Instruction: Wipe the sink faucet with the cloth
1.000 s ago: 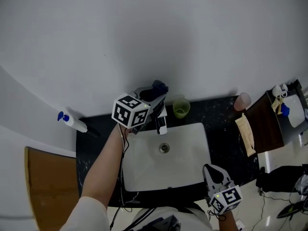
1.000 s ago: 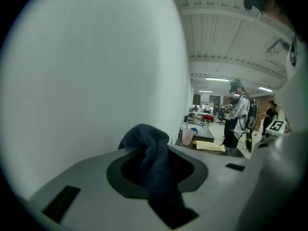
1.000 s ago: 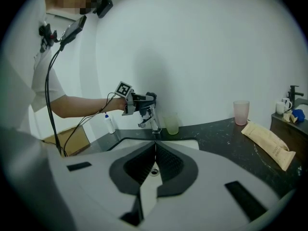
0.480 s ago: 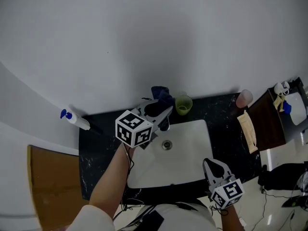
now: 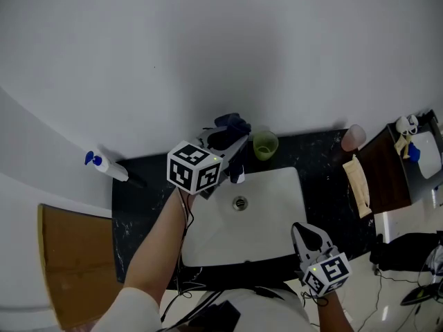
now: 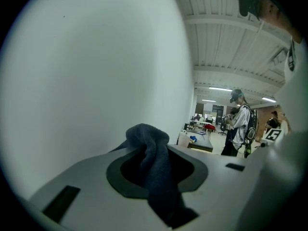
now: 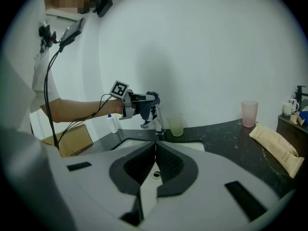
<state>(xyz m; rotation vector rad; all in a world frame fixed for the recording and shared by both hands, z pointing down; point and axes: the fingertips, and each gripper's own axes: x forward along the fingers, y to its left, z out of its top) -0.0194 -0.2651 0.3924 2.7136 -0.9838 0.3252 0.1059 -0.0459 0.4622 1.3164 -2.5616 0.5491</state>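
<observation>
A dark blue cloth is pinched in my left gripper, which is shut on it. In the right gripper view the cloth rests against the top of the chrome faucet. The faucet's spout sticks out below the gripper over the white sink. The left gripper view shows only cloth and white wall, no faucet. My right gripper hangs at the sink's front right corner, shut and empty.
A green cup stands right of the faucet on the black counter. Farther right are a pink cup and a tan bag. A spray bottle and a cardboard box are at the left.
My left gripper with the cloth has shifted a little across the top of the faucet and rolled slightly. The right gripper has stayed in place.
</observation>
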